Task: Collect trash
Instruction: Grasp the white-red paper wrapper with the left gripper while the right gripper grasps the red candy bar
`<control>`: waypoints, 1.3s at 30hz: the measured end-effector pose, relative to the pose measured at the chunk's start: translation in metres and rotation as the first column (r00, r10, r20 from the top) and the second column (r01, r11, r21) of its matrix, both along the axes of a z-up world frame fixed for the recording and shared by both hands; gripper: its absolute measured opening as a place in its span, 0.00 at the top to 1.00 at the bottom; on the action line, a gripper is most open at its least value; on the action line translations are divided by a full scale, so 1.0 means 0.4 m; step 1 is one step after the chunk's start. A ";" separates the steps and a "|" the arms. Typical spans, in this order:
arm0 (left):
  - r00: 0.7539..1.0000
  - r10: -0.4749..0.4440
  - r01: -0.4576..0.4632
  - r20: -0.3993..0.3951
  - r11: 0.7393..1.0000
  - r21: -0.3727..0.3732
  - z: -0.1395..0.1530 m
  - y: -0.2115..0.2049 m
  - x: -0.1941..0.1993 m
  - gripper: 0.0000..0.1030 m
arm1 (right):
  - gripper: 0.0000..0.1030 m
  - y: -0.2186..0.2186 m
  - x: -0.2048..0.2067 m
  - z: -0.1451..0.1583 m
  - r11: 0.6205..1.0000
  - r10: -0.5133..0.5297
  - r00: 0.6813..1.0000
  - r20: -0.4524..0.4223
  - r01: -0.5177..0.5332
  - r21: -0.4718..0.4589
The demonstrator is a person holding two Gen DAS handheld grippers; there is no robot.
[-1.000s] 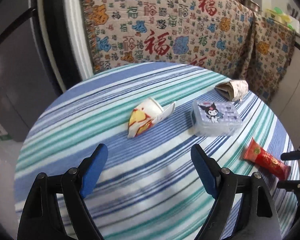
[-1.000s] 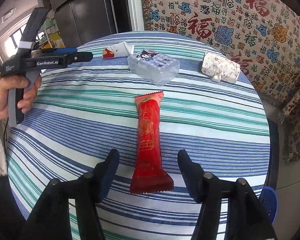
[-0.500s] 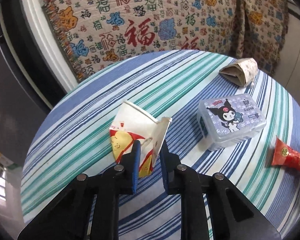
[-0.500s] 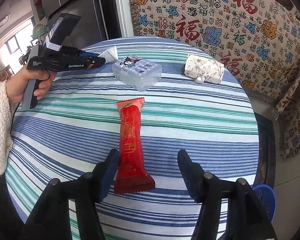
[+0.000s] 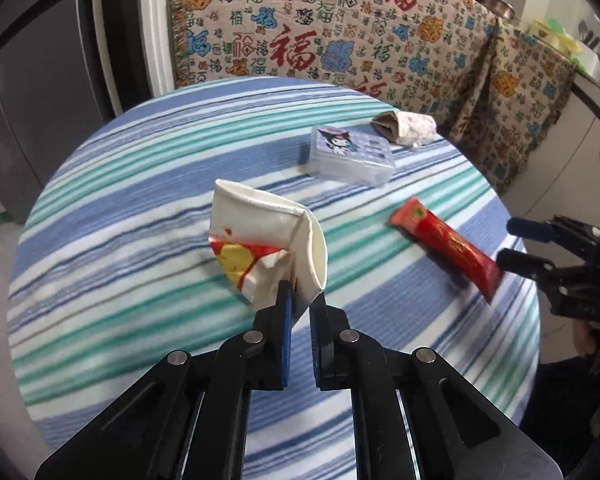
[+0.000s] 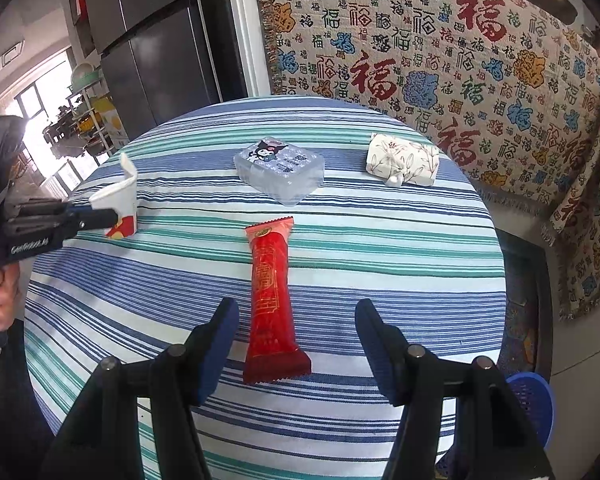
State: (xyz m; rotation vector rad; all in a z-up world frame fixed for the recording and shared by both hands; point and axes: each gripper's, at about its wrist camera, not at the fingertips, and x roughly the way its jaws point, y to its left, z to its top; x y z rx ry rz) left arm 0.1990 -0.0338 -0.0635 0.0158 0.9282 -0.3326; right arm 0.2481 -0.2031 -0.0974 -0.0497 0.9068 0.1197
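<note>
Crushed paper cup [image 5: 268, 244], white with red and yellow print, sits pinched at its torn lower edge between the blue pads of the left hand-held gripper [image 5: 298, 300], which is clamped tight on it. From the right wrist view the cup appears at the table's left side, above the cloth, though whether its base touches the striped table [image 6: 380, 248] is hard to judge; the gripper's nose hides that part. Only a few fingers of the person's left hand [image 6: 0, 300] show, cut off by the frame edge.

The right hand-held gripper [image 6: 296, 336] has its jaws spread apart, with the near end of a red snack wrapper [image 6: 272, 300] lying flat between them, untouched by either pad. Farther back rest a clear plastic box with a cartoon lid [image 6: 280, 168] and, to its right, a folded floral pouch [image 6: 404, 158]. A blue basket [image 6: 534, 404] peeks out past the table's near right rim, mostly hidden.
</note>
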 end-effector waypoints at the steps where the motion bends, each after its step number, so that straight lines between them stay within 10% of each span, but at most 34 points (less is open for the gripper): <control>1: 1.000 -0.010 0.010 0.001 1.000 0.007 -0.007 -0.006 -0.012 0.87 | 0.40 0.000 0.001 -0.001 1.000 0.001 1.000 -0.001 -0.001 0.000; 5: 0.998 -0.033 0.032 0.046 0.999 0.024 -0.030 -0.018 -0.021 0.42 | 0.37 -0.005 0.009 -0.012 1.000 -0.019 1.000 -0.012 0.019 -0.008; 13: 0.980 -0.163 0.166 0.111 0.986 -0.016 -0.025 -0.027 -0.024 0.33 | 0.36 -0.022 0.013 -0.027 0.999 -0.034 0.999 -0.032 0.033 -0.027; 19: 0.924 -0.312 0.290 0.222 0.949 0.124 0.011 -0.064 -0.051 0.21 | 0.36 -0.022 0.011 -0.025 0.999 -0.025 0.999 -0.037 0.023 -0.043; 24: 0.948 -0.315 0.310 0.043 0.947 0.089 -0.065 -0.071 0.006 0.32 | 0.36 -0.007 0.013 -0.023 0.999 -0.014 0.999 -0.033 0.012 -0.048; 26: 0.943 -0.332 0.331 -0.023 0.942 -0.048 -0.074 -0.063 0.006 0.51 | 0.36 -0.008 0.010 -0.017 0.999 -0.013 1.000 -0.026 0.012 -0.045; 29: 0.938 -0.343 0.319 -0.059 0.916 -0.243 -0.066 -0.055 0.005 0.52 | 0.36 -0.019 0.006 -0.004 0.999 -0.020 1.000 -0.008 0.020 -0.029; 33: 0.958 -0.288 0.285 0.005 0.947 -0.150 -0.036 -0.065 -0.009 0.29 | 0.36 -0.028 0.006 0.004 0.999 -0.034 0.999 0.003 0.034 -0.014; 39: 0.940 -0.329 0.321 0.091 0.943 0.091 -0.027 -0.101 -0.034 0.26 | 0.36 -0.007 0.018 -0.004 1.000 -0.011 1.000 0.001 0.011 -0.009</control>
